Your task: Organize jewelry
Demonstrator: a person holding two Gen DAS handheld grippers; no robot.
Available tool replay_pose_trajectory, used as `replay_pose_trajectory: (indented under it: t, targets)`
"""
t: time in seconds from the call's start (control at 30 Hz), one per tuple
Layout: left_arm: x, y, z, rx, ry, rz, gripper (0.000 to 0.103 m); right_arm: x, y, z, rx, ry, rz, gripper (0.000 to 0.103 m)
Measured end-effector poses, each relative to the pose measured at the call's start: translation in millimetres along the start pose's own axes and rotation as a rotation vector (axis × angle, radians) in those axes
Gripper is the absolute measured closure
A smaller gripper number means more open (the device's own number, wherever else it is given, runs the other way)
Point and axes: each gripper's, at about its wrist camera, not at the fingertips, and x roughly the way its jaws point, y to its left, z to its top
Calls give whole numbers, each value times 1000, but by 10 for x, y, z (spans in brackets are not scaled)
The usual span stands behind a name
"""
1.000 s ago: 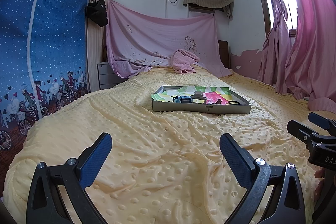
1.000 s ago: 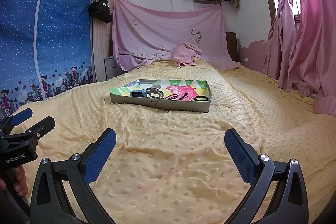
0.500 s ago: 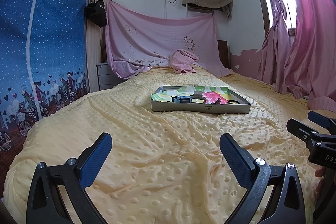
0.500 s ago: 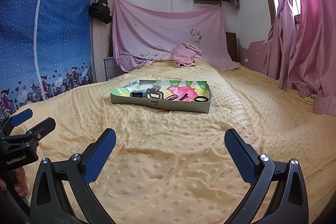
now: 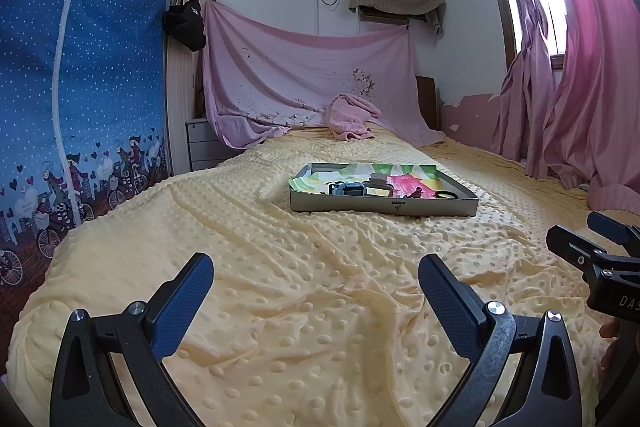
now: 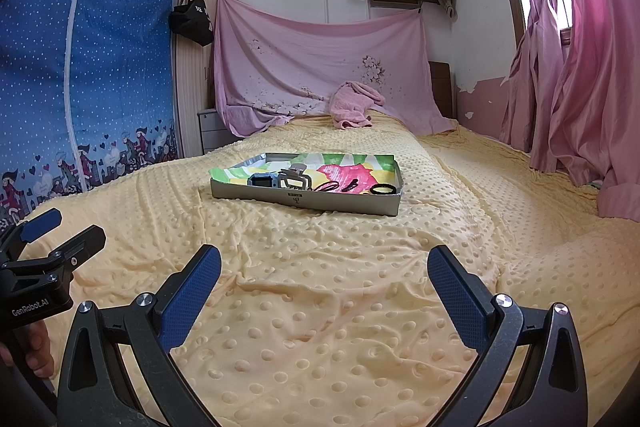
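Note:
A shallow grey tray (image 5: 384,206) (image 6: 304,201) with a colourful lining lies on the yellow dotted bedspread, well ahead of both grippers. In it are a small blue box (image 6: 261,181), a beige hair claw (image 6: 295,178), dark hair ties (image 6: 327,186), a black clip (image 6: 352,184) and a black ring band (image 6: 383,189). My left gripper (image 5: 316,279) is open and empty, low over the bedspread. My right gripper (image 6: 324,267) is open and empty too. Each gripper shows at the edge of the other's view.
The bed (image 6: 360,287) fills the foreground. A pink towel (image 6: 354,105) lies near the headboard under a hanging pink sheet. A blue fabric wardrobe (image 5: 80,99) stands left, pink curtains (image 6: 580,87) right, a grey drawer unit (image 5: 202,147) beside the bed.

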Motion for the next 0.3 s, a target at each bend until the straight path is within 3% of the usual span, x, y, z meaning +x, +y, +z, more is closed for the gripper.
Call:
replay_pose_trajectory:
  t: [0.3]
  targets:
    - [-17, -16, -31, -1, -1, 7, 0, -1, 3, -2, 0, 0, 0, 1]
